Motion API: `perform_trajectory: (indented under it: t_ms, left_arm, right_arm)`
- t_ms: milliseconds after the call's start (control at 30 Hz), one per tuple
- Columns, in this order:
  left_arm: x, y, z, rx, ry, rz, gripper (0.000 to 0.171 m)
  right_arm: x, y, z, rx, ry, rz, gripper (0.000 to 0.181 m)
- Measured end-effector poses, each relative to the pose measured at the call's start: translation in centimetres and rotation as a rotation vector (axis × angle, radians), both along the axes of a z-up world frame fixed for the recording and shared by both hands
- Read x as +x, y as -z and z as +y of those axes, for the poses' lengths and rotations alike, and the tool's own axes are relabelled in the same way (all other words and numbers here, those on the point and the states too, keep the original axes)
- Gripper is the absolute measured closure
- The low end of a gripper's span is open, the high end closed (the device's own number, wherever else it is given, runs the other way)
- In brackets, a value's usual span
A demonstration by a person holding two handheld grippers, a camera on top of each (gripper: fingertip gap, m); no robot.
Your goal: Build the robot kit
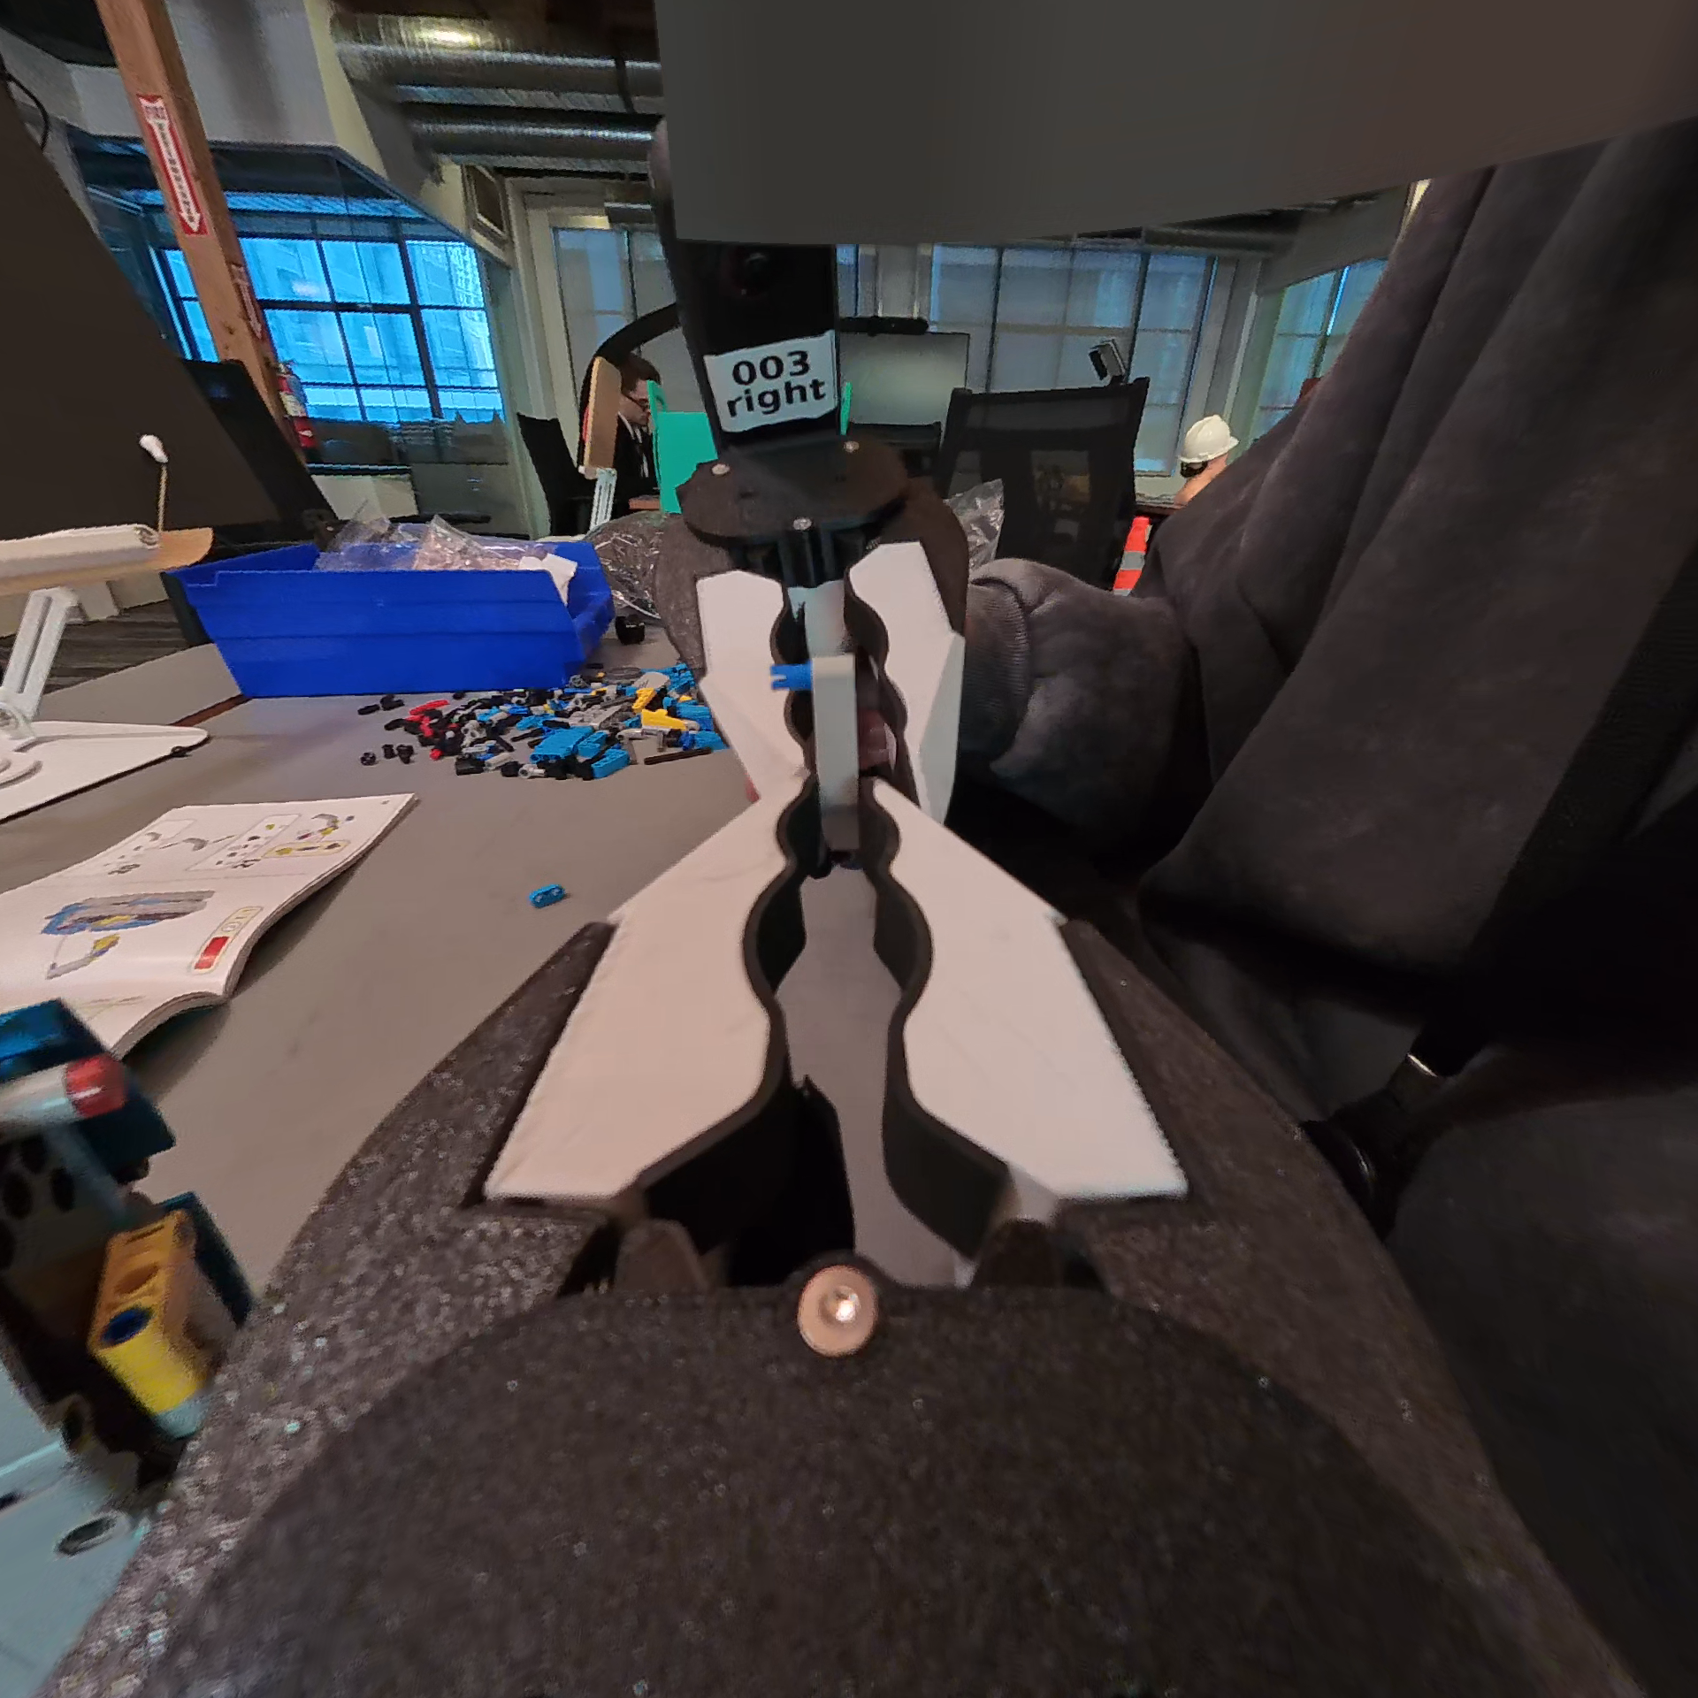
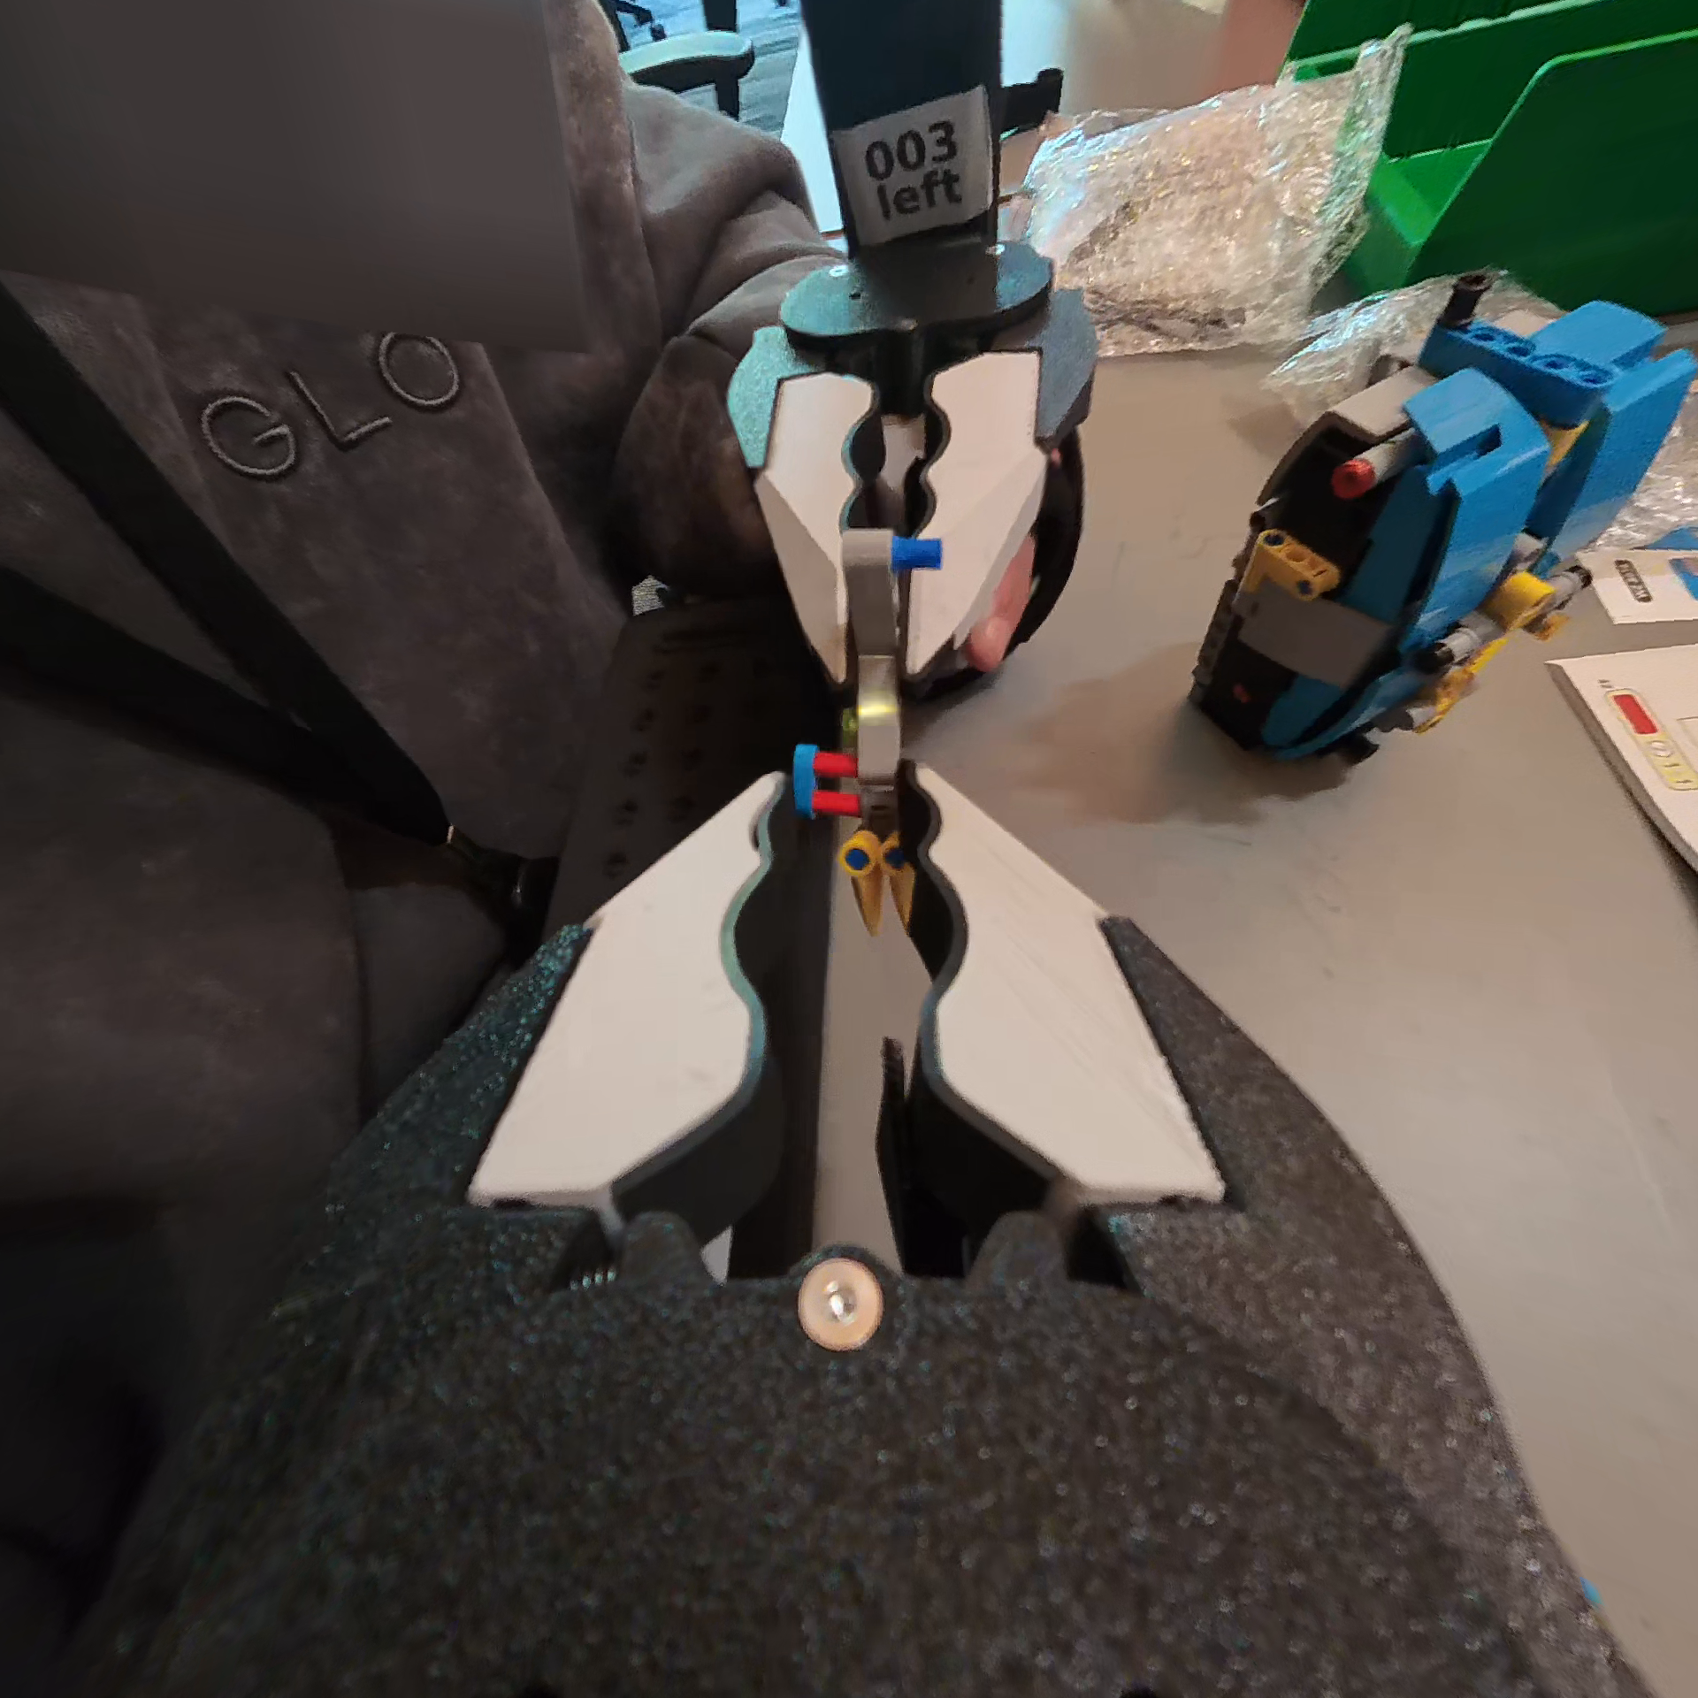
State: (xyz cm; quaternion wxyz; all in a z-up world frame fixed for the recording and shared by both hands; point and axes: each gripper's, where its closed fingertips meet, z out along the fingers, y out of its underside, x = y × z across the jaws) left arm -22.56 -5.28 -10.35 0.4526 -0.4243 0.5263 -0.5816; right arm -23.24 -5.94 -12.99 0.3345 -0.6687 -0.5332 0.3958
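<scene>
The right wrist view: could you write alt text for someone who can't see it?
Two white-fingered claws meet tip to tip above a grey table, both pinching one slim grey toy beam that carries blue and red pegs: the right claw near the camera, the left claw opposite. A partly built blue toy vehicle sits to the right.

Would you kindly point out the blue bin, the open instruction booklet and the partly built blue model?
blue bin (image 1: 386, 634), left wrist view, front wall.
instruction booklet (image 1: 184, 882), left wrist view, open page.
blue model (image 2: 1433, 542), right wrist view, blue side panel.
</scene>
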Motion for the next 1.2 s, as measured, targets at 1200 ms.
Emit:
perform_trajectory:
  t_ms: [1200]
  left_arm:
    - [0.2, 0.5, 2.9, -0.009, -0.157, 0.038, 0.164]
  right_arm:
    - [0.1, 2.2, 3.3, 0.133, 0.116, 0.083, 0.135]
